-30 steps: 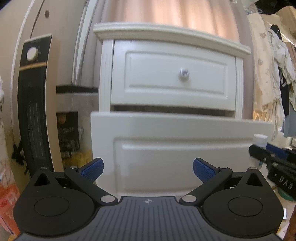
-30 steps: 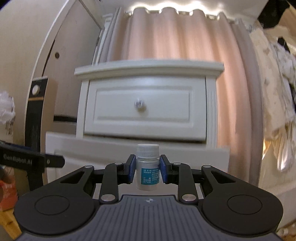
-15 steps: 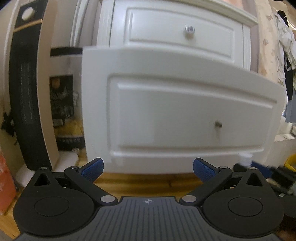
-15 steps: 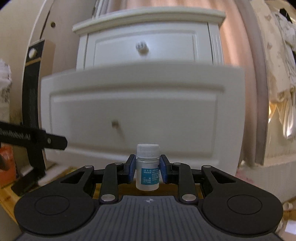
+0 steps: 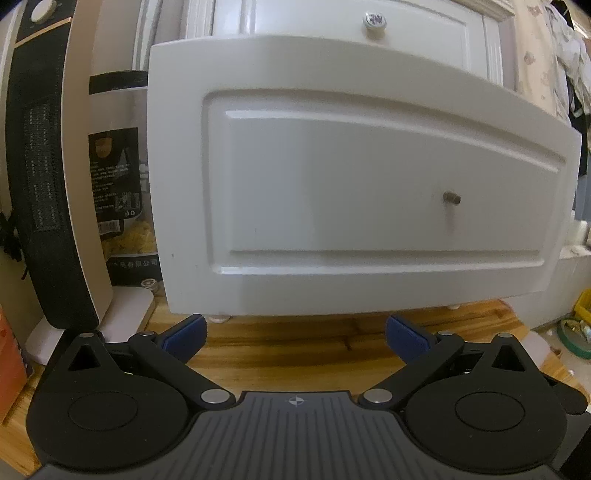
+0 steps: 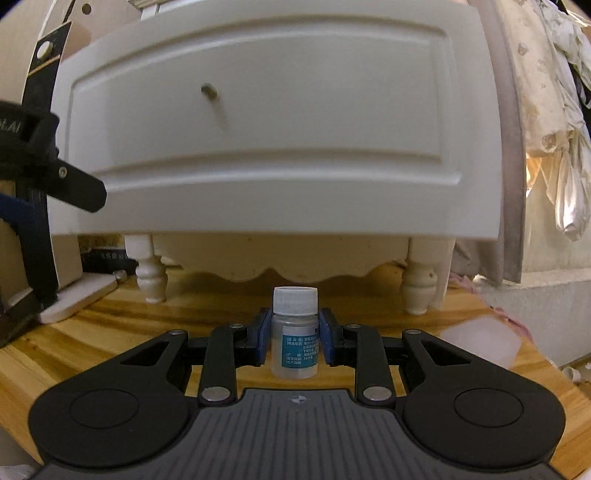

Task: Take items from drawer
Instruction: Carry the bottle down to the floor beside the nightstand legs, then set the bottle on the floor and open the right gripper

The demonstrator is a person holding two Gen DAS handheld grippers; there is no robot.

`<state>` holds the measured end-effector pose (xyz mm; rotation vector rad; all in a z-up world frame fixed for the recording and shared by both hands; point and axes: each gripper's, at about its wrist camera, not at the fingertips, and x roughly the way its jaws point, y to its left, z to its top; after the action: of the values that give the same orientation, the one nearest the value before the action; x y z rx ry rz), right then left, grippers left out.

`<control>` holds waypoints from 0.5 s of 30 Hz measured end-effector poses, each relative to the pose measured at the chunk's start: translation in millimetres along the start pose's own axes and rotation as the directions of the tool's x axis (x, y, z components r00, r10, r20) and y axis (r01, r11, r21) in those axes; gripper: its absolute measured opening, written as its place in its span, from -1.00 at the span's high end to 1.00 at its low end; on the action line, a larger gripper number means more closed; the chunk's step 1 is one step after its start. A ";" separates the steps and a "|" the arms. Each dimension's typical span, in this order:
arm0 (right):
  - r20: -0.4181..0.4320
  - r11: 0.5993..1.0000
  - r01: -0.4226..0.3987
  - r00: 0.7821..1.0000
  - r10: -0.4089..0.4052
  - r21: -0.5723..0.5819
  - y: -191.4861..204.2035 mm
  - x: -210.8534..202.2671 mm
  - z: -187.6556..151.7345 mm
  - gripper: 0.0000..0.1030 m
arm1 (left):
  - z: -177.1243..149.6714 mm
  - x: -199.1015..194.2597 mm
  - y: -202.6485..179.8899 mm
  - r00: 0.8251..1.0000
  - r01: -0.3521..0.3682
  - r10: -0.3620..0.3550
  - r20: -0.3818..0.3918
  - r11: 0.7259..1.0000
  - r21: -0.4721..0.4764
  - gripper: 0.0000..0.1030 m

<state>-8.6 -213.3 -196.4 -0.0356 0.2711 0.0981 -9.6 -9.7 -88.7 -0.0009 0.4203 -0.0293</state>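
The white nightstand's lower drawer (image 5: pixel 369 192) stands pulled out, its front panel with a bare knob stud (image 5: pixel 451 198) filling the left wrist view; it also shows in the right wrist view (image 6: pixel 266 122). My left gripper (image 5: pixel 295 334) is open and empty, low over the wooden floor in front of the drawer. My right gripper (image 6: pixel 295 341) is shut on a small white-capped pill bottle (image 6: pixel 295 332) with a blue label, held upright just above the floor, below the drawer front. The drawer's inside is hidden.
The upper drawer with a crystal knob (image 5: pixel 375 19) is closed. A black-and-beige tower heater (image 5: pixel 40 177) stands to the left, a printed bag (image 5: pixel 118 192) beside it. The nightstand's legs (image 6: pixel 423 291) rest on the wooden floor (image 6: pixel 110 325). Curtain and clothes (image 6: pixel 546 122) hang at the right.
Both grippers have dropped from drawer height to near the floor, so the drawer front now looms above. The right gripper still holds the bottle; the left stays open.
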 end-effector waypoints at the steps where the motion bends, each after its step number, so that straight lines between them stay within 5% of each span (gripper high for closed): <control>1: -0.007 1.000 0.002 1.000 -0.002 0.008 -0.5 2.2 -3.1 0.46 | 0.1 -0.1 0.6 1.000 -0.003 0.003 0.000 1.000 0.001 -1.00; 15: -0.066 0.999 0.047 0.997 -0.047 0.005 -2.8 24.7 -36.9 0.46 | -0.6 3.5 -4.3 1.000 -0.001 0.001 -0.003 1.000 0.029 -1.00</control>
<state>5.5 -215.6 -238.4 -0.0390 0.3362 0.0495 -6.8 -14.1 -90.6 0.0276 0.4234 -0.0344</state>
